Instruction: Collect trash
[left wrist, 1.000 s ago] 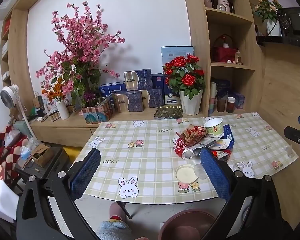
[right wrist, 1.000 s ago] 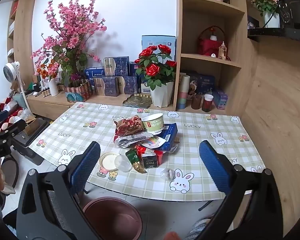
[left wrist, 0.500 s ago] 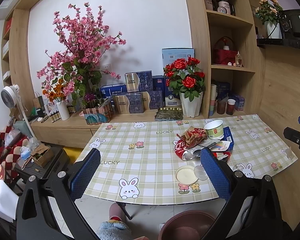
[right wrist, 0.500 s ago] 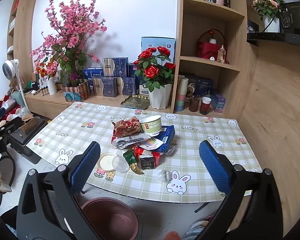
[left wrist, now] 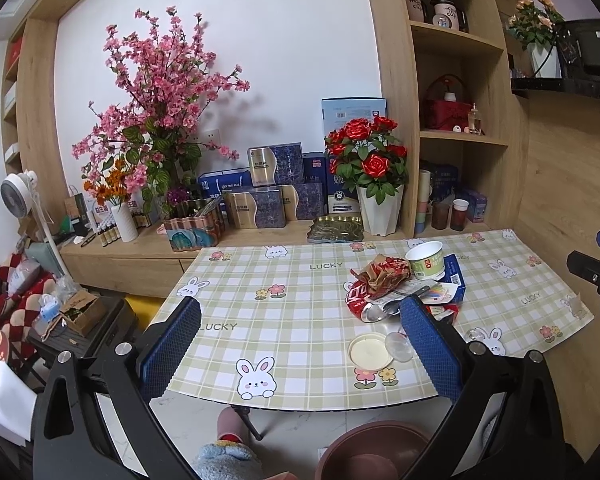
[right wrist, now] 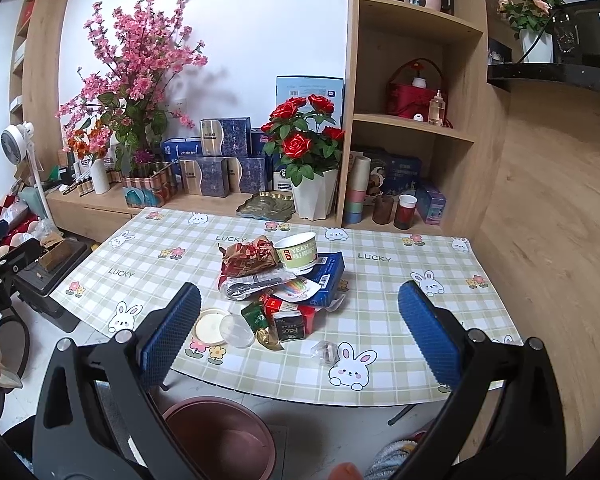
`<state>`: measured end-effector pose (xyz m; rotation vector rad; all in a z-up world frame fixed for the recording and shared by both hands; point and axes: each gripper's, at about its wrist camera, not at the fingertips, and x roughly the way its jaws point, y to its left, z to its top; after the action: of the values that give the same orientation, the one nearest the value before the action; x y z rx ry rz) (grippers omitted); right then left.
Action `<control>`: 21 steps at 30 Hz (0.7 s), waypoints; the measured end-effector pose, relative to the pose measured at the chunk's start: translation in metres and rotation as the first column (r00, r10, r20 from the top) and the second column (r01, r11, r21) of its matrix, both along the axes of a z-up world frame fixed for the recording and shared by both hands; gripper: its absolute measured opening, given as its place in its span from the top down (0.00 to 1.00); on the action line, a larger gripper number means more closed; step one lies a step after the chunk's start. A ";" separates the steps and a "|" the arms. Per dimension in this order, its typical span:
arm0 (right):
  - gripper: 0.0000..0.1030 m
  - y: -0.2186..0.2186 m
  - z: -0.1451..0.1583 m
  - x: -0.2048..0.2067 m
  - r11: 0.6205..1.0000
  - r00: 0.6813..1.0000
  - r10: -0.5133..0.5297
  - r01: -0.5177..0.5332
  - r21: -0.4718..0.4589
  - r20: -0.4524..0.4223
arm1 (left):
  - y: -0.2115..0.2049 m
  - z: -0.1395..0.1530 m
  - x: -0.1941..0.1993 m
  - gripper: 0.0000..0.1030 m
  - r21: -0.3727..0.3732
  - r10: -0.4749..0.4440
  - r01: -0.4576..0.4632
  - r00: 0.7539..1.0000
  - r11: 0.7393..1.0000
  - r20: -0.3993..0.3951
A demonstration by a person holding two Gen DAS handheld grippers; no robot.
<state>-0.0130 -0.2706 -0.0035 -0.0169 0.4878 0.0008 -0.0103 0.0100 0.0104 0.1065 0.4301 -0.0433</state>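
Grabbing the wrong piece first could make the whole trash pile slide, because the things lie stacked on each other in the middle of the table. The paper bowl sits on a flat blue box, so it may tip over if the box gets pulled. The thin clear lid and the round white lid lie flat near the table edge, and they look slippery, so I think the fingers could push them off onto the floor. The small clear wrapper is crinkly and hard to see, so it might get missed. The red crumpled wrapper looks soft and should squash easily. The little dark box has hard corners. The round brown bin stands on the floor just under the near table edge, so trash dropped too early could land beside it. The left gripper and the right gripper both hover above the near edge of the table with their blue bumpy fingers spread wide, and they hold nothing. The tablecloth is smooth and shiny with bunnies on it.
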 end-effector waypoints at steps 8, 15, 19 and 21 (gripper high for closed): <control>0.05 -0.001 -0.001 -0.003 1.000 1.000 -0.005 0.005 0.003 0.000 | -0.002 0.002 -0.001 0.05 0.006 0.000 0.000 1.000 1.000 0.004; 0.05 -0.003 -0.002 -0.003 1.000 1.000 -0.010 0.010 0.012 -0.002 | -0.006 0.000 -0.002 0.05 0.014 -0.002 0.002 1.000 1.000 0.009; 0.05 -0.003 -0.003 -0.005 1.000 1.000 -0.007 0.007 0.015 -0.002 | -0.008 0.000 -0.003 0.05 0.020 -0.006 0.006 1.000 1.000 0.013; 0.05 -0.003 -0.003 -0.004 1.000 1.000 -0.007 0.007 0.016 -0.002 | -0.008 0.001 -0.004 0.05 0.022 -0.005 0.005 1.000 1.000 0.018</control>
<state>-0.0174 -0.2734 -0.0069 0.0008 0.4896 -0.0018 -0.0140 0.0021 0.0111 0.1292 0.4123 -0.0426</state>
